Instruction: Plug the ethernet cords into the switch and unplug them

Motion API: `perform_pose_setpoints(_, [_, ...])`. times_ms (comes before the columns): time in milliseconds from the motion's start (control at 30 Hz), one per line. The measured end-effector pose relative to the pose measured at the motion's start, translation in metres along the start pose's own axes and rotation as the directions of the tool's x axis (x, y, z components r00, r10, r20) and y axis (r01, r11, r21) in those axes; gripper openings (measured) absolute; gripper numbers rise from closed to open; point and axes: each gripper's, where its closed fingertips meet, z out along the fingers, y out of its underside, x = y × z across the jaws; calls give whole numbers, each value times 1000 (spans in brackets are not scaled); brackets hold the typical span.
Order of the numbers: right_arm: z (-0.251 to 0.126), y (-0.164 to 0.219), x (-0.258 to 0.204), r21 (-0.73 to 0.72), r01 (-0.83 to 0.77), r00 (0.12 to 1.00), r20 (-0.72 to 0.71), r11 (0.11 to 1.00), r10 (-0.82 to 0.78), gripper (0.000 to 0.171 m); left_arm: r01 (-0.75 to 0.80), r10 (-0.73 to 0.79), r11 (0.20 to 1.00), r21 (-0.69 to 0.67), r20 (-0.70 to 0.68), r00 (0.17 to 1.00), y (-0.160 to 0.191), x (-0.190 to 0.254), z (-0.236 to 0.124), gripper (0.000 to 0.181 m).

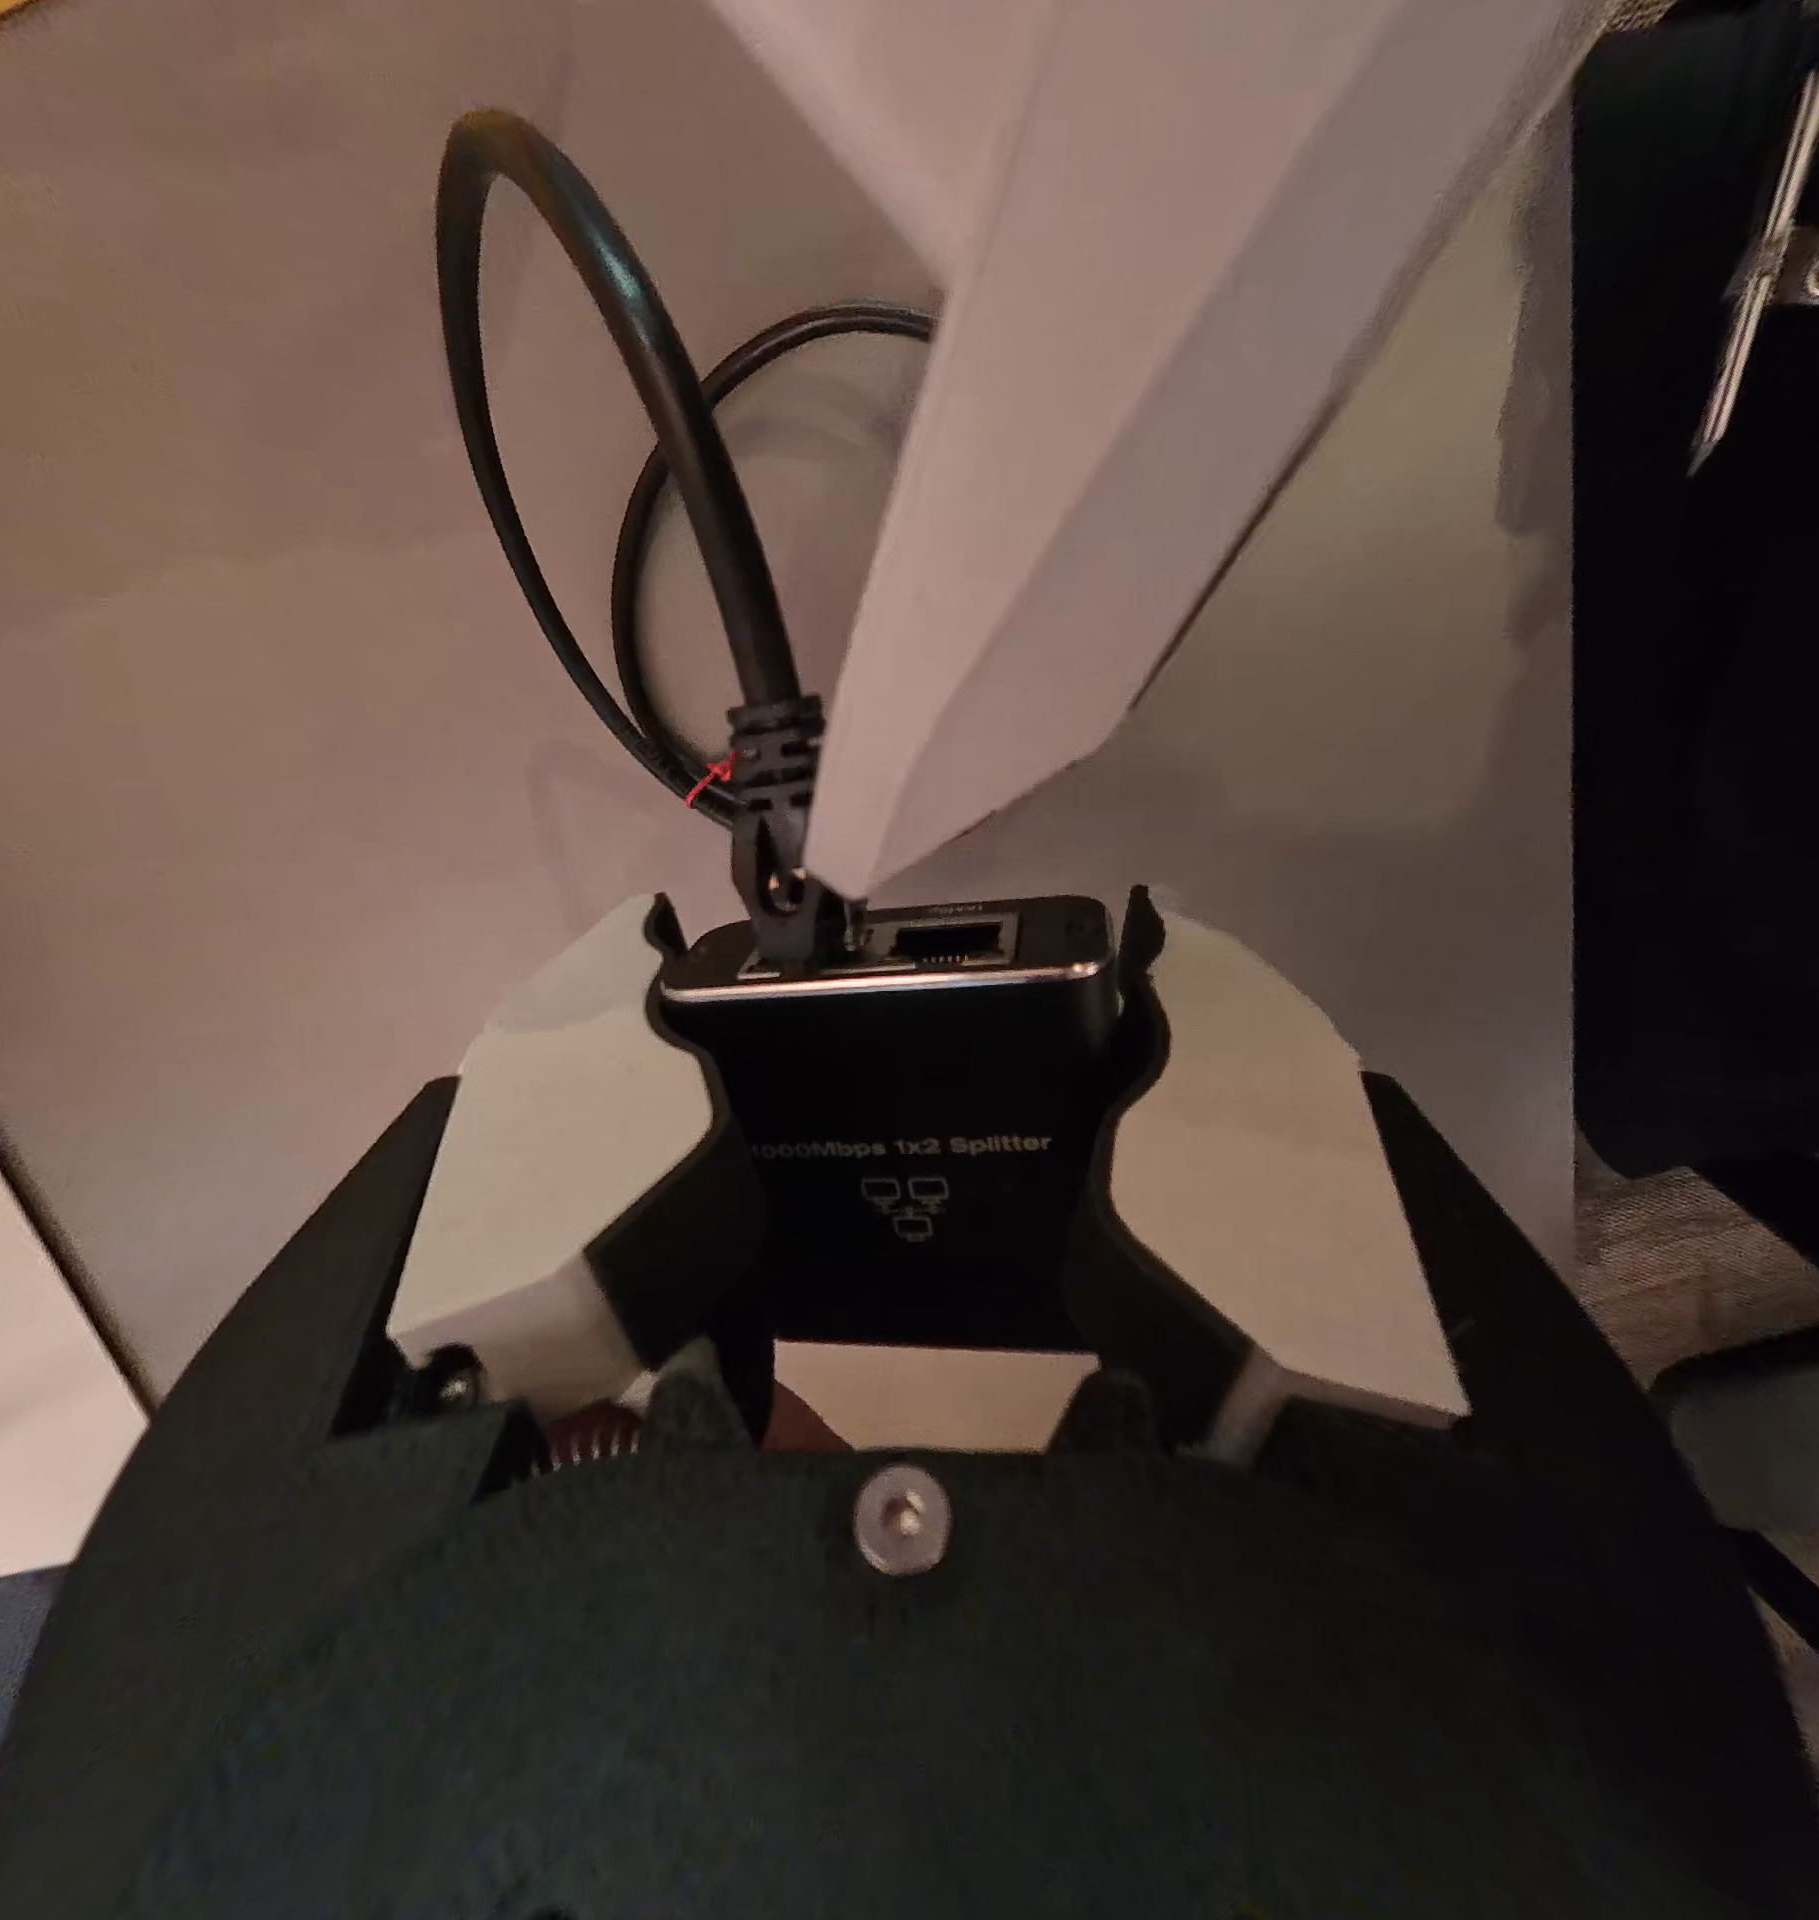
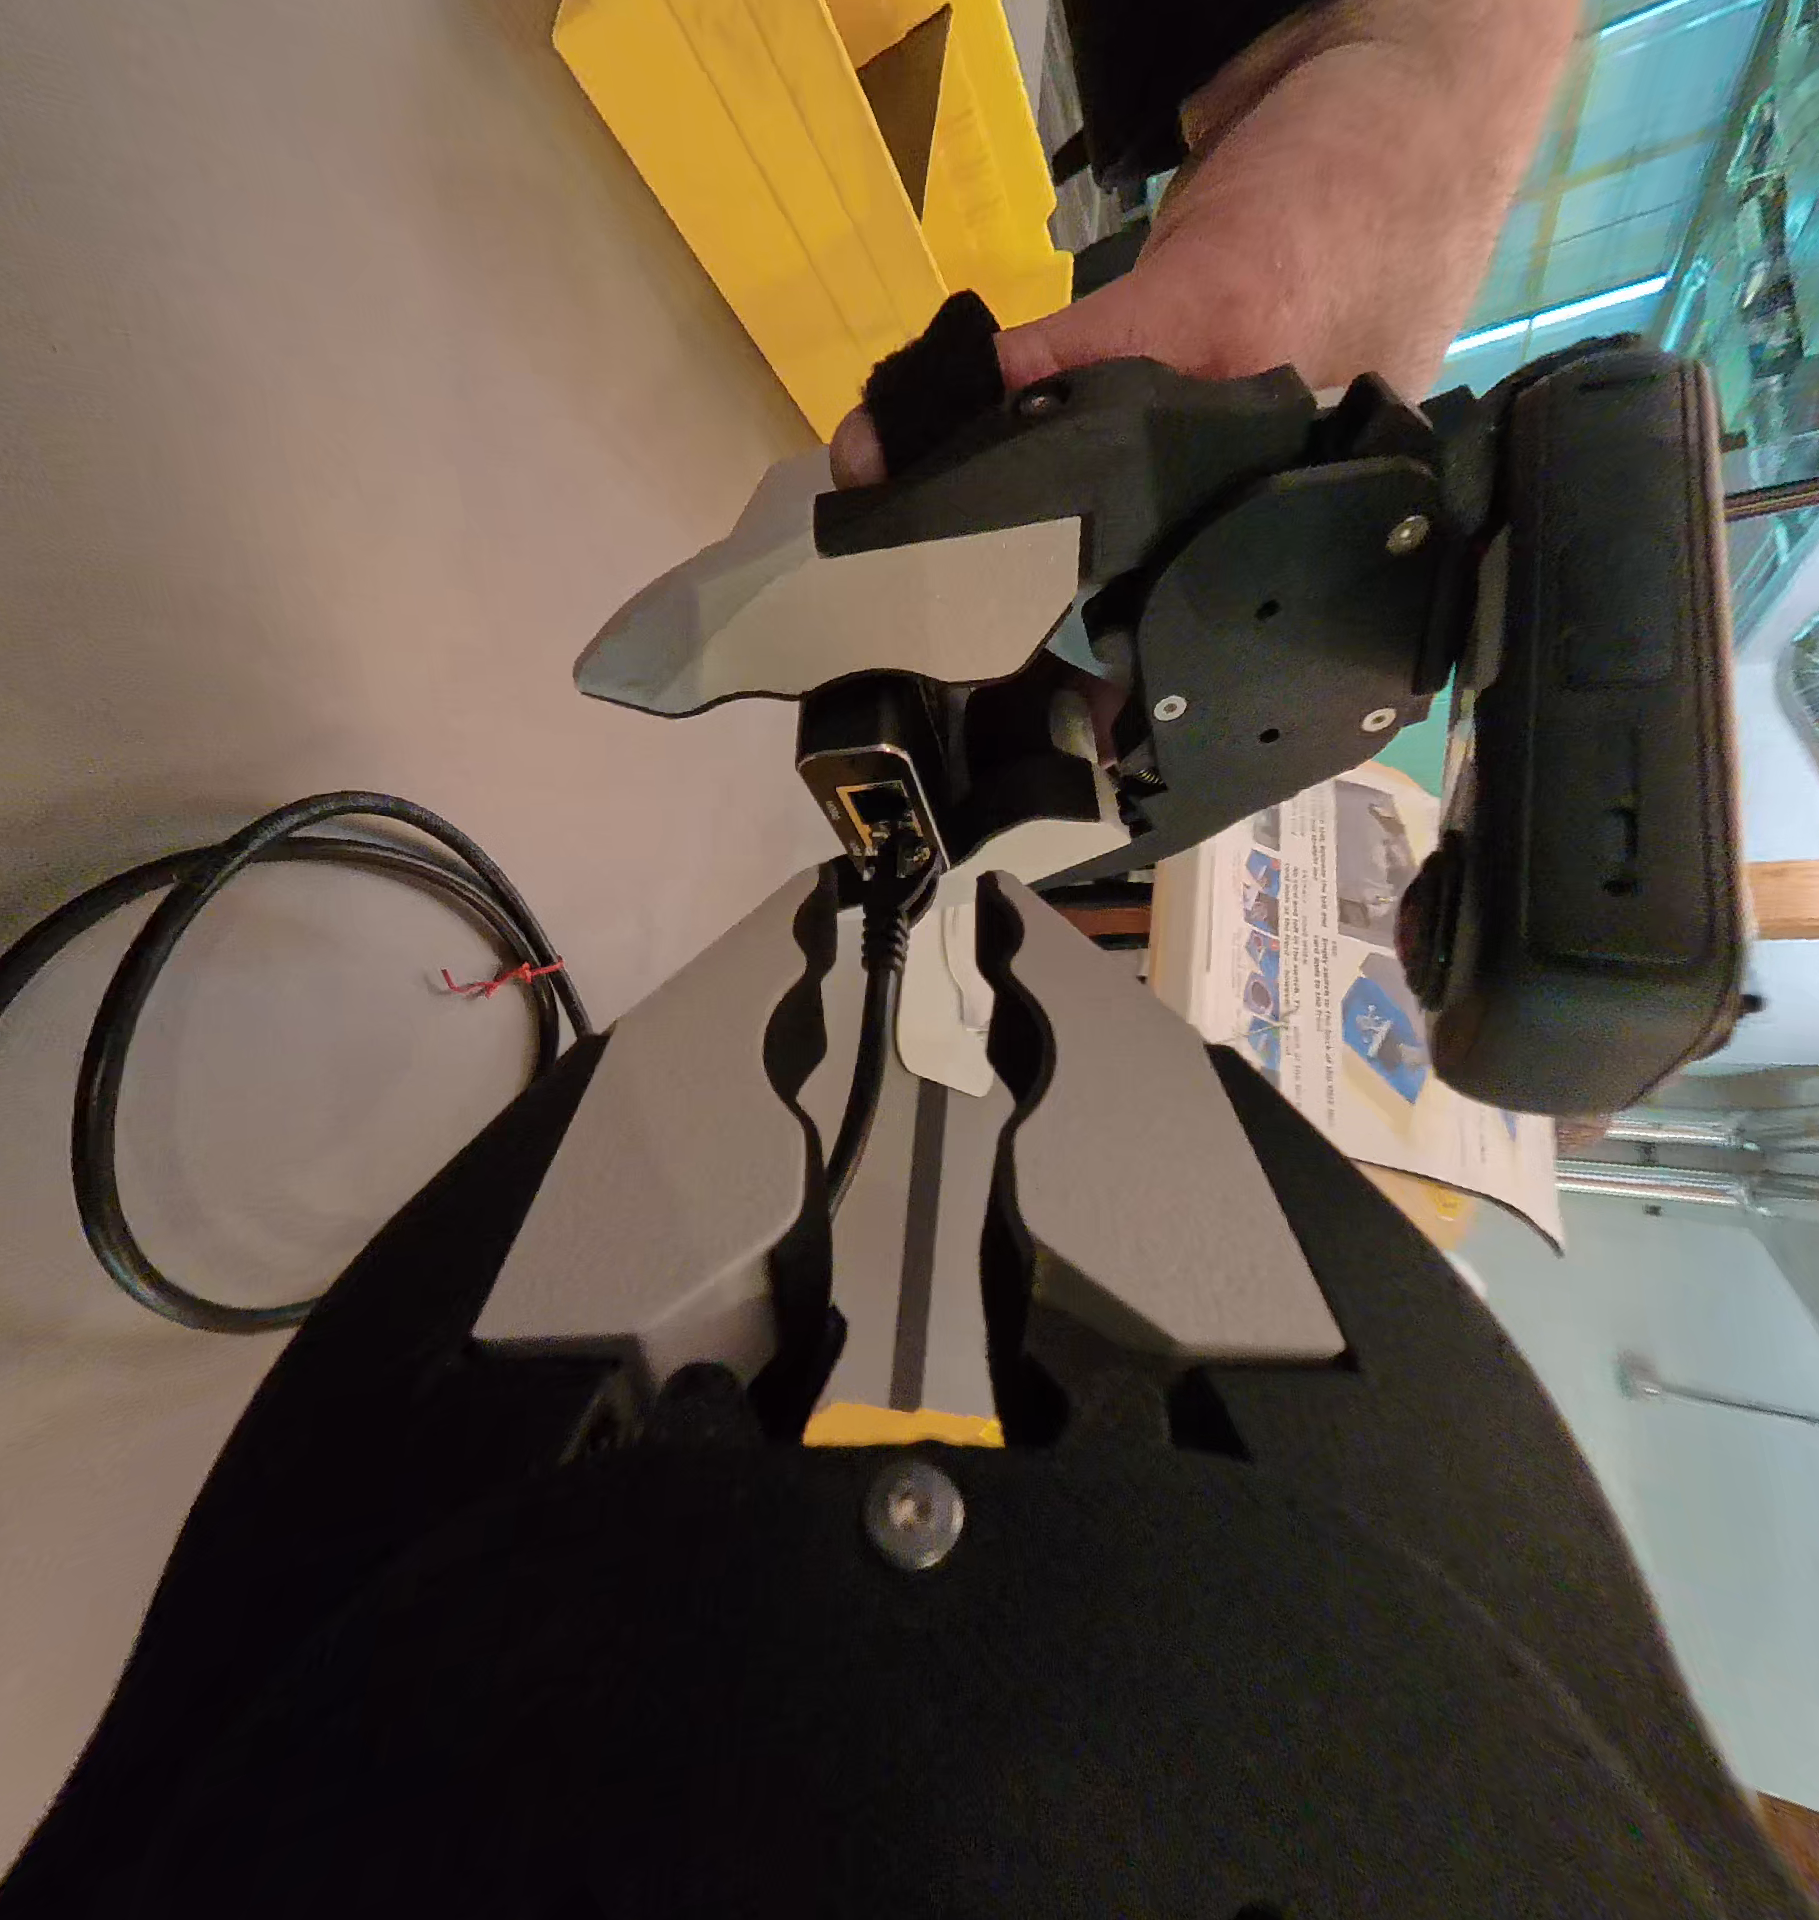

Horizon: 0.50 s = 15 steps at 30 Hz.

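My left gripper (image 1: 900, 935) is clamped on the black switch (image 1: 915, 1122), jaws pressed against both its sides, holding it up off the table (image 1: 209, 520) with the port face pointing away. One ethernet cord (image 1: 614, 343) has its plug (image 1: 775, 925) in the left port; the right port (image 1: 952, 940) is empty. My right gripper (image 2: 900, 904) straddles that cord just behind the plug, jaws parted and holding nothing (the cord runs loose between them).

Whether the plug has latched I cannot tell. To do this well I'd keep the switch square and steady, close the right fingers on the plug's boot, not the soft cord, and move straight along the port's axis, minding the latch tab.

A yellow bin (image 2: 832, 197) sits farther back on the table; what shows of its inside looks empty.
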Motion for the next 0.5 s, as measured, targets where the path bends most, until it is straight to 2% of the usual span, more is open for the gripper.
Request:
perform_pose_setpoints(133, [8,5,-6,1,-118,988,100,993,117,30,-7,7,1000,-8,-37,999,0,0,3,76])
perform_pose_setpoints(267, [13,9,-12,-39,-157,972,171,987,162,28,-21,20,1000,-16,-52,998,0,-2,6,76])
perform_pose_setpoints(400, [14,11,-9,-55,-146,975,159,988,153,28,-23,22,1000,-17,-51,998,-1,-6,6,76])
perform_pose_setpoints(500, [8,2,-5,10,-231,961,158,973,227,30,-20,19,1000,-20,-45,999,0,-8,5,76])
